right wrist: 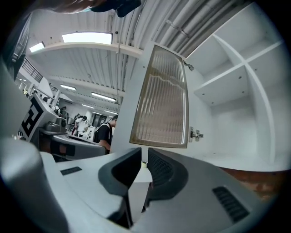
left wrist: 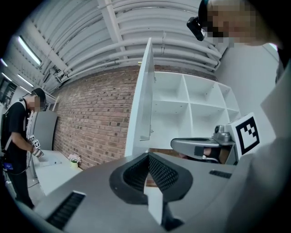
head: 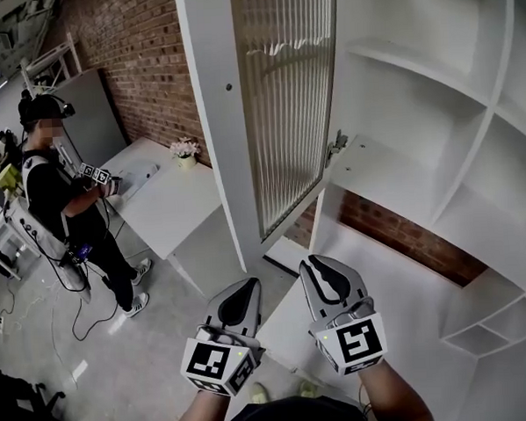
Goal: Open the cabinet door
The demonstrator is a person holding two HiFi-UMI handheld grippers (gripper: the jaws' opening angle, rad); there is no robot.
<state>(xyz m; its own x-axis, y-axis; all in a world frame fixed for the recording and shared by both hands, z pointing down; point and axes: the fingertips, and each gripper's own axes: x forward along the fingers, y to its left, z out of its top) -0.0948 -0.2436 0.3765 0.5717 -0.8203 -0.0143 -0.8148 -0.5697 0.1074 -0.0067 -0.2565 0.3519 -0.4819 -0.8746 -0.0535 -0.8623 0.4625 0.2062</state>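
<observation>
The left gripper (head: 251,283) has its jaws together and empty. The right gripper (head: 312,261) appears to keep only a narrow slit between its jaws, with nothing in it. Both are low and clear of the cabinet door (head: 285,98), which stands swung open from the white cabinet (head: 414,74) above them.

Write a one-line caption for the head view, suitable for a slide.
Ribbed-glass cabinet door stands open beside white shelves; left gripper and right gripper hover below, holding nothing.

A red brick wall (head: 140,53) ran behind a white surface (head: 171,210) bearing a small flowerpot (head: 185,152), a person (head: 64,198) stood beside it on the grey floor (head: 122,371), and strip lights (right wrist: 86,37) glowed under a ribbed ceiling (right wrist: 91,63).
</observation>
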